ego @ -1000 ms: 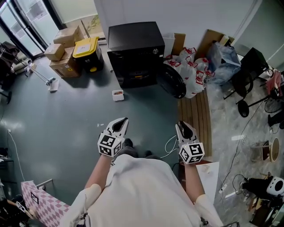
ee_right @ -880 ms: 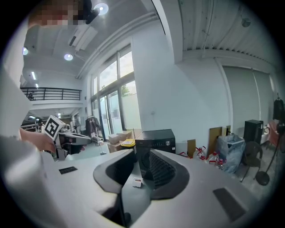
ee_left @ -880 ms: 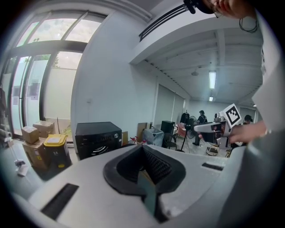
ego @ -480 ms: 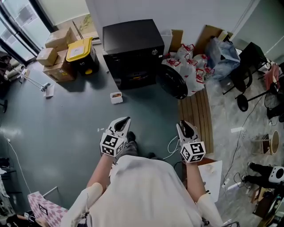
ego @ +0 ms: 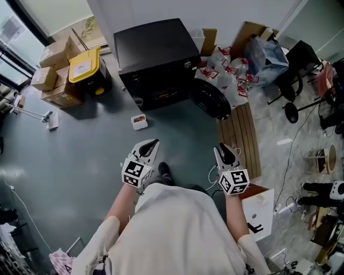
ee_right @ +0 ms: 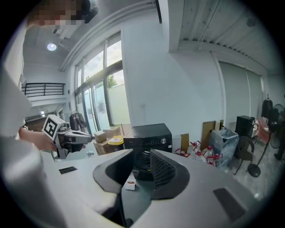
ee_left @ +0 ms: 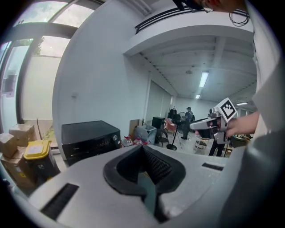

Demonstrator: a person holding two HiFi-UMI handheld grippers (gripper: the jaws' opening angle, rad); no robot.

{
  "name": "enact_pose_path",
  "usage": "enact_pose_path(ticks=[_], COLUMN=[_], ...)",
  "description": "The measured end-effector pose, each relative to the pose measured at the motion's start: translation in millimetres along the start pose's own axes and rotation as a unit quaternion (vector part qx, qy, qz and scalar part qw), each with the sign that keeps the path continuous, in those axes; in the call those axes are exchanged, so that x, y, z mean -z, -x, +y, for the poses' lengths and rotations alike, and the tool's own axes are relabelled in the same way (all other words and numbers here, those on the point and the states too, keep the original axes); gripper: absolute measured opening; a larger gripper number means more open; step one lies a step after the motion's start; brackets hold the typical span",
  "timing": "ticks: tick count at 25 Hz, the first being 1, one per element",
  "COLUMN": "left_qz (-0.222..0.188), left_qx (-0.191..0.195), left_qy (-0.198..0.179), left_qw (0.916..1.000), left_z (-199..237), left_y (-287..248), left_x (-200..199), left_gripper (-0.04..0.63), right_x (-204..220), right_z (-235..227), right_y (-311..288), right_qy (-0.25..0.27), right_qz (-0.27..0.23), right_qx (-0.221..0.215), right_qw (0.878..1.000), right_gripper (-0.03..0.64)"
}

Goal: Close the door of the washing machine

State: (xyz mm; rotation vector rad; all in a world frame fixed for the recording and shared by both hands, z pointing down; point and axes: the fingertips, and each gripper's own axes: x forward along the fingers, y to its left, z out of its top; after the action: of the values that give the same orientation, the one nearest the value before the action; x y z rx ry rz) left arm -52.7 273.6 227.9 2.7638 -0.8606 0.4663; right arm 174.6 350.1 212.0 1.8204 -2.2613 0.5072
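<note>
Operator from above: a loose white short-sleeved shirt [ego: 177,231] and a dark shoe [ego: 164,172]. The left claw [ego: 152,143] and the right claw [ego: 222,148] are white-shelled, with black ribbed pads [ee_right: 162,171]. Each bears a cube [ego: 134,173] of black-and-white square markers. The right claw's jaws have just been opening, with nothing between them.

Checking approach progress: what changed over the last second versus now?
The person stepped toward the washing machine, left hand-held gripper and right hand-held gripper moving along. The right one's jaws have just been opening, nothing between them. Door still open; nothing grasped.

Grey floor [ego: 64,156], white wall [ego: 231,13], cardboard boxes [ego: 52,53]
</note>
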Motion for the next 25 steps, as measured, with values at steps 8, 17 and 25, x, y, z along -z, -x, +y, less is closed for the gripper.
enact_pose_path(ticks=[8, 17, 25], left_qz=[0.016, 0.037, 0.055], left_qx=[0.035, 0.045, 0.038], left_qy=[-0.005, 0.007, 0.009], left_qw=[0.9992, 0.9983, 0.9977], left_z=[59.5, 91.1, 94.2], left_y=[-34.8, -86.3, -163.2], left_x=[-6.7, 5.1, 24.7], left_gripper=[0.009, 0.009, 0.009], right_x=[-11.6, 4.9, 29.3], right_z=[-8.9, -42.6, -106.6], right_y=[-55.3, -98.2, -149.5], right_qy=[-0.014, -0.028, -0.026], right_qz=[0.011, 0.043, 0.070], right_qx=[0.037, 0.057, 0.039], right_qw=[0.999, 0.997, 0.996], right_gripper=[0.129, 0.146, 0.146])
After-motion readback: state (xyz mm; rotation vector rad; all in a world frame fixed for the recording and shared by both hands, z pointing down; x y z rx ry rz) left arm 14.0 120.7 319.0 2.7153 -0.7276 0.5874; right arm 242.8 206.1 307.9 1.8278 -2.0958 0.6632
